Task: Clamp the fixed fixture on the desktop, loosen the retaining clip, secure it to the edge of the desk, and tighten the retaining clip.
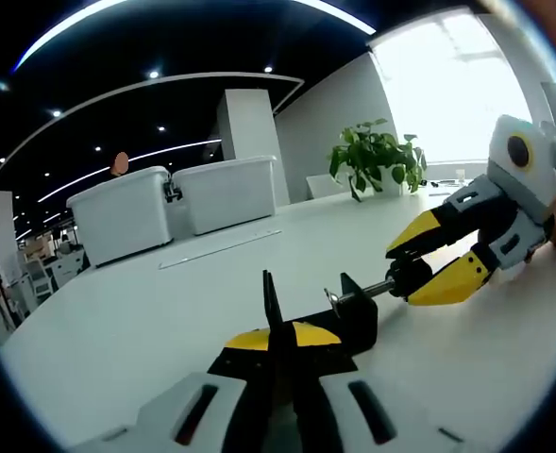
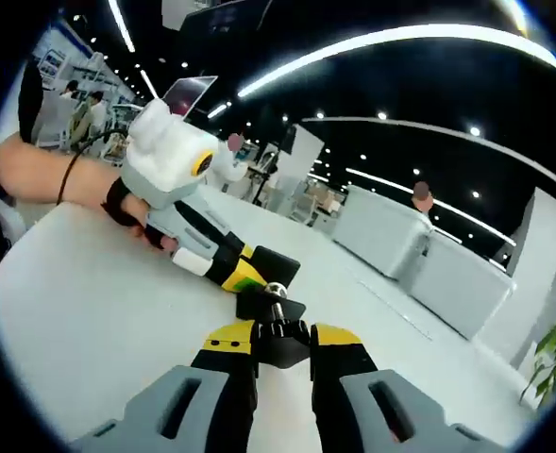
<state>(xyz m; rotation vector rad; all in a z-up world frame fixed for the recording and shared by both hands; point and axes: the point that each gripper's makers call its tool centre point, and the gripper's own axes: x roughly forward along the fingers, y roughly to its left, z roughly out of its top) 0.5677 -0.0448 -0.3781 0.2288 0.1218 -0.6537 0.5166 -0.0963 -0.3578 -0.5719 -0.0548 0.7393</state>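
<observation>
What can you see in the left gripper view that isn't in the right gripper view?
Left gripper view alone: a leafy plant by a bright window, and the left tool shut on the black fixture. Right gripper view alone: a person's hand holding the left tool, and a raised screen far off. Both share the white table, white bins and the right tool gripping the fixture's knob.

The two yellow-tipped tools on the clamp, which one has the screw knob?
The right tool, entering the left gripper view from the right, pinches the screw knob; the left tool holds the clamp's black body.
</observation>
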